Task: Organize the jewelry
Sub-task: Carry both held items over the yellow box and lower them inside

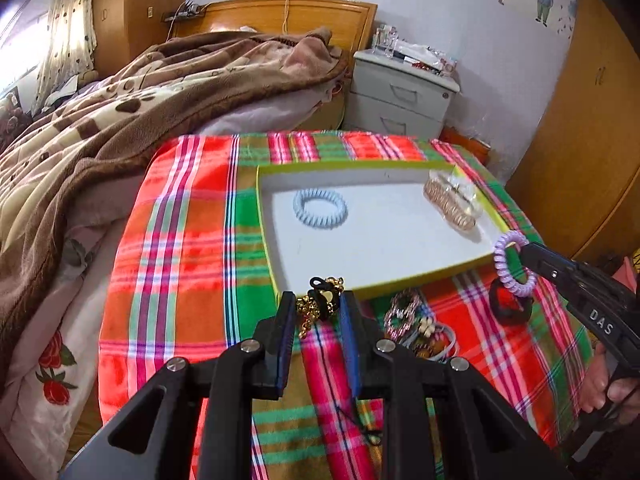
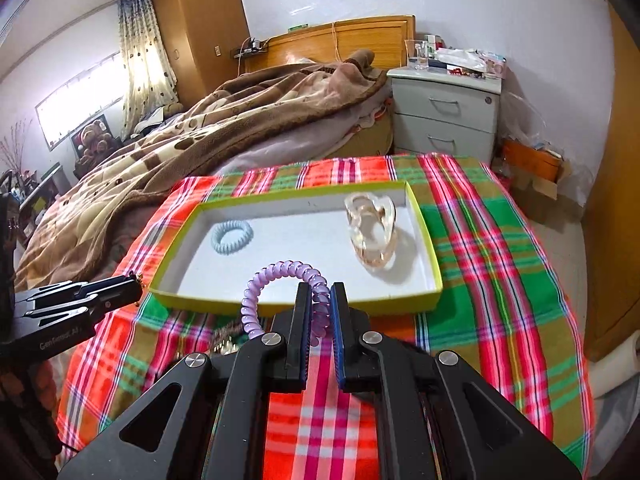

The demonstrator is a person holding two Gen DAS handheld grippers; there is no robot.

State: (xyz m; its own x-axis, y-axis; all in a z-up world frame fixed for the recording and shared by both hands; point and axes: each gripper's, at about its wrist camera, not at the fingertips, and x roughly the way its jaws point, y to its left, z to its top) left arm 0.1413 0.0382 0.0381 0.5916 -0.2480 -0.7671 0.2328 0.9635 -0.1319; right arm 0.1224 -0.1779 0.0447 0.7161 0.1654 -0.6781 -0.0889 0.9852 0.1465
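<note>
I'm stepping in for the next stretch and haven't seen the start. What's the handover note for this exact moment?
Left gripper: shut on a gold chain with a black piece, lifted just in front of the tray's near edge.
Right gripper: shut on the purple spiral hair tie, also short of the tray.
Tray, white inside with a yellow-green rim, sits on the plaid cloth.
Done: the pale blue spiral tie and the clear amber coil lie inside.
Left: set down both held pieces, then clear the small pile and dark ring on the cloth.
</note>
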